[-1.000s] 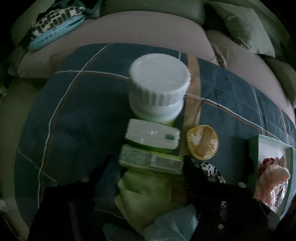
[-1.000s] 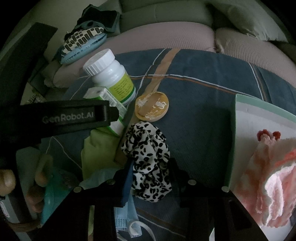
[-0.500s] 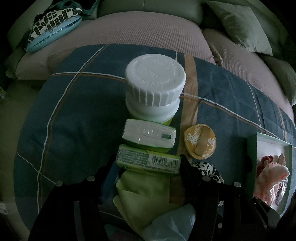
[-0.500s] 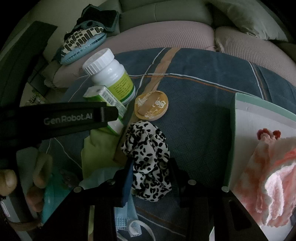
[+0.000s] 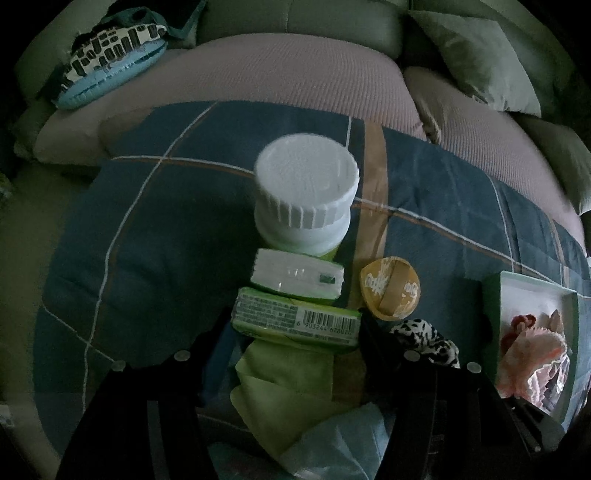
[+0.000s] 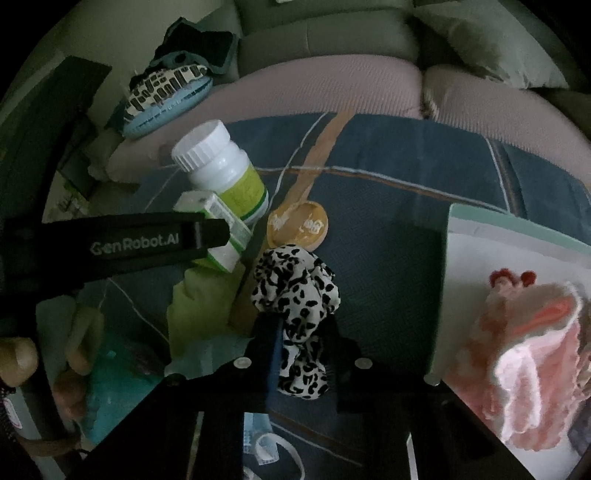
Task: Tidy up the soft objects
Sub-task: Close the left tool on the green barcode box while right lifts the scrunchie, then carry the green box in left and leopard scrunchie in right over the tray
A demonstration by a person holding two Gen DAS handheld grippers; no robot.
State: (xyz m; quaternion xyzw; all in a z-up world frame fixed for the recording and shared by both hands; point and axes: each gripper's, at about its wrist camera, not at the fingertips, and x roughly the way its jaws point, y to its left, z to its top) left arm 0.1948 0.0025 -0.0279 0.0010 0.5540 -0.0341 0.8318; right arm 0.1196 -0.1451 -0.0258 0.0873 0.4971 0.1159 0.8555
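Scrunchie (image 6: 295, 317) between right jaws

Dim, greenish light is washing over everything. Ribbed mauve sofa seat cushion (image 5: 295, 77) is spanning 12 o'clock, olive-green sofa backrest (image 6: 332, 33) is sitting behind it. Grey-green throw pillow (image 5: 476, 55) is leaning at 1 o'clock. Dark blue plaid blanket (image 5: 147, 229) is covering centre.

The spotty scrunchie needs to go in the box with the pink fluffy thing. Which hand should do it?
The right one, probably. The right gripper already has its fingers on either side of the spotty scrunchie, and the box sits just to its right. The left gripper is around the green packet instead.
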